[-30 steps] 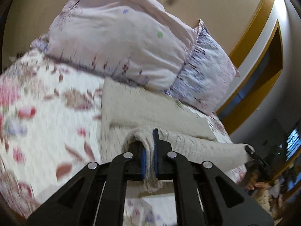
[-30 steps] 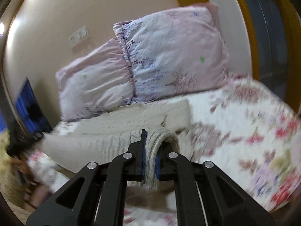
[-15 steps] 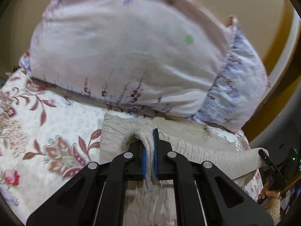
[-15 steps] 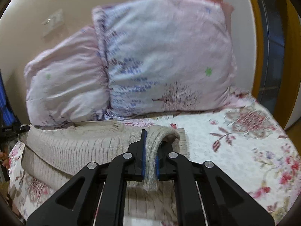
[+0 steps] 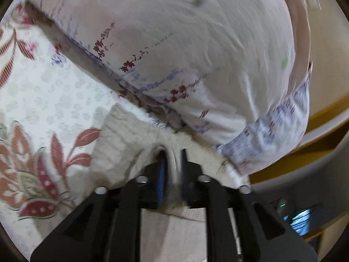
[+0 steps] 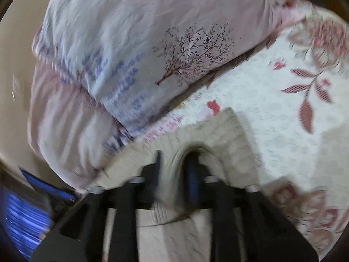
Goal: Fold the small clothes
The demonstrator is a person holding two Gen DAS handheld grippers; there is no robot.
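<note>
A beige knitted sweater (image 5: 122, 139) lies on the floral bedspread, its far edge close under the pillows. My left gripper (image 5: 172, 159) is low over it, jaws parted a little, with a fold of the knit still between the pads. In the right wrist view the same sweater (image 6: 226, 135) lies flat. My right gripper (image 6: 174, 161) stands with its jaws apart and a loop of knit draped over the right finger. Both views are blurred by motion.
Two pale pink printed pillows (image 5: 174, 50) (image 6: 139, 50) lean against the beige wall just beyond the sweater. The floral bedspread (image 5: 43, 100) (image 6: 279, 113) stretches to the left and right. A wooden frame (image 5: 327, 113) and a lit screen (image 5: 301, 218) lie off the bed's edge.
Both grippers have carried the sweater's edge forward toward the pillows and down onto the lower layer. Their jaws, tightly shut before, have parted, the right one more than the left.
</note>
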